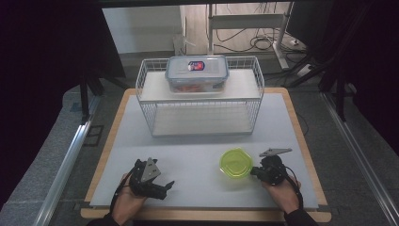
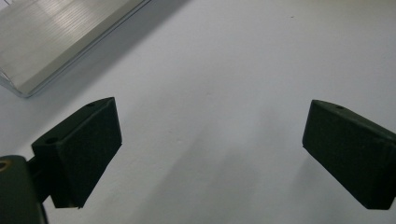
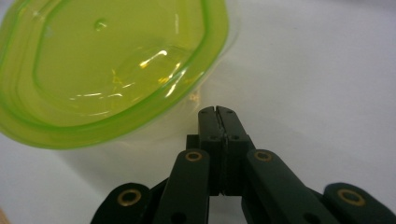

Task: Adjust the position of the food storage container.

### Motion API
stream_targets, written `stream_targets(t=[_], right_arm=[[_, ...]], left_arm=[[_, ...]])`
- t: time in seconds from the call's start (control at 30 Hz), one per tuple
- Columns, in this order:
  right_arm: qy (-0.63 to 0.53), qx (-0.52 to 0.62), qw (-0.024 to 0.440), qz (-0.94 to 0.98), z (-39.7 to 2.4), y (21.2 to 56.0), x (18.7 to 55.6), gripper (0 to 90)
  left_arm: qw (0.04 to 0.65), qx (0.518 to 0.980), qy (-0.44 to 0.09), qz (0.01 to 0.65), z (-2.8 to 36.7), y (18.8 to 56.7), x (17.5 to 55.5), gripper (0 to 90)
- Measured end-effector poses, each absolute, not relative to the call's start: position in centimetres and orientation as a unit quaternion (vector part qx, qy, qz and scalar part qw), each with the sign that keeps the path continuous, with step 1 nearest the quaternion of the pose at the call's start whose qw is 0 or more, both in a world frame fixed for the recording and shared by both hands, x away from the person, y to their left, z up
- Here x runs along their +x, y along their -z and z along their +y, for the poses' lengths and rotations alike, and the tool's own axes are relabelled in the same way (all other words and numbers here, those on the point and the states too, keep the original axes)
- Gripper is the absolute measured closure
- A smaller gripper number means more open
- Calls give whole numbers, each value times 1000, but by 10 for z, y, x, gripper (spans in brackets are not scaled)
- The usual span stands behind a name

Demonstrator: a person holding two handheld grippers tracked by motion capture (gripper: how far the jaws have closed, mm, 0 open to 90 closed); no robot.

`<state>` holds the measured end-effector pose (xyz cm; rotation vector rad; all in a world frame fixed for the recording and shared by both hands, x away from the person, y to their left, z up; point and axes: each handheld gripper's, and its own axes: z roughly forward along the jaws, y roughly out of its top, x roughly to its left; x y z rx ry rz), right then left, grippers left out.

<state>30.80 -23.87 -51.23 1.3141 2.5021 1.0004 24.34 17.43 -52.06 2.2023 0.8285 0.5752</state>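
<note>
Green tub point(image 1: 236, 163) on the grey mat point(image 1: 197, 155), near the front edge, right of centre, just left of the right gripper point(image 1: 256, 172). Jaws of that gripper pressed together, nothing pinched, tips just beside the tub's wall; touching or not, impossible to tell. Up close from the right gripper view: tub point(image 3: 109, 70) cut off at the top and left edges, translucent, contents not discernible. Left gripper point(image 1: 165, 184) well apart from the tub, low over the mat, jaws spread wide around bare surface. Left gripper view: a corner of the rack point(image 2: 56, 37) at top left, mostly out of frame. Farther back, white wire rack point(image 1: 200, 96) with a clear lidded box point(image 1: 197, 73) on top; contents blurred behind the plastic.
</note>
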Motion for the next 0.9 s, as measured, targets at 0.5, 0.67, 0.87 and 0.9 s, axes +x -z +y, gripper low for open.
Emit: stream_targets(t=[0.5,0.67,0.87,0.9], right_arm=[[-326,399,63,855,-202,517,308,898],[-327,385,56,861,-186,518,307,898],[-327,370,46,868,-168,519,306,898],[-327,367,46,869,-165,519,306,898]], left_arm=[[350,852,-222,321,174,521,244,45],[351,851,-222,321,174,521,243,46],[351,852,-221,320,174,521,243,45],[351,852,-221,320,174,521,243,45]])
